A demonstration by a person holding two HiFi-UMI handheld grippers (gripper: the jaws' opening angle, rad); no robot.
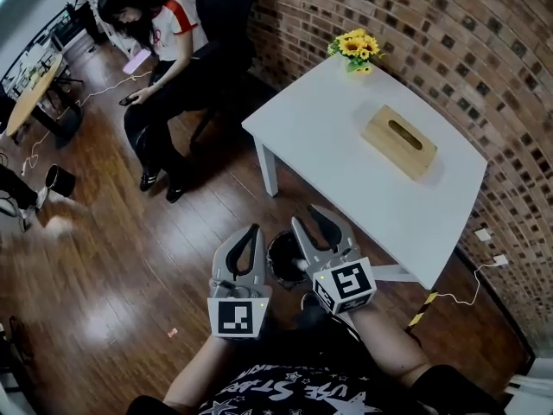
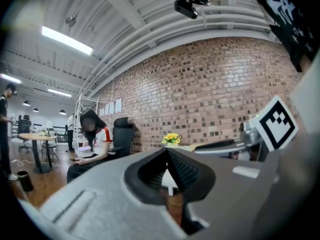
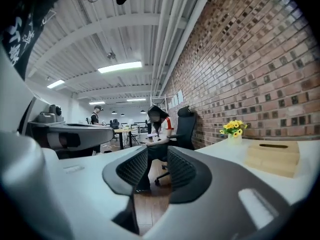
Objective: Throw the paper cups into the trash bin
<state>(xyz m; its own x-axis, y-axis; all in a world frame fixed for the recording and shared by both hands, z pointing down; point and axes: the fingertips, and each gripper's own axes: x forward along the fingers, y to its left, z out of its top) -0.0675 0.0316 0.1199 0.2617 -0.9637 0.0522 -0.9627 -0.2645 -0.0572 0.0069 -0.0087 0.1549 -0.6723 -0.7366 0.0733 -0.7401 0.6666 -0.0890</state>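
While nothing is gripped, left tongs (image 1: 251, 232): closed.
right tongs (image 1: 308, 217): slightly parted, empty.
trash bin (image 1: 282, 264): below, between both; lift clear first.

2 hand-held grippers (image 1: 252, 232) (image 1: 309, 218), 1 table (image 1: 337, 158), 1 tissue box (image 1: 399, 141), 1 bouquet (image 1: 356, 48), 2 dark bins (image 1: 282, 264) (image 1: 60, 180), 1 seated person (image 1: 160, 46)

Ahead and right of the right claw (image 1: 308, 216) stands a white table (image 1: 346, 145) bearing a wooden tissue box (image 1: 399, 141) and sunflowers (image 1: 355, 48); a person (image 1: 155, 50) sits far ahead-left.
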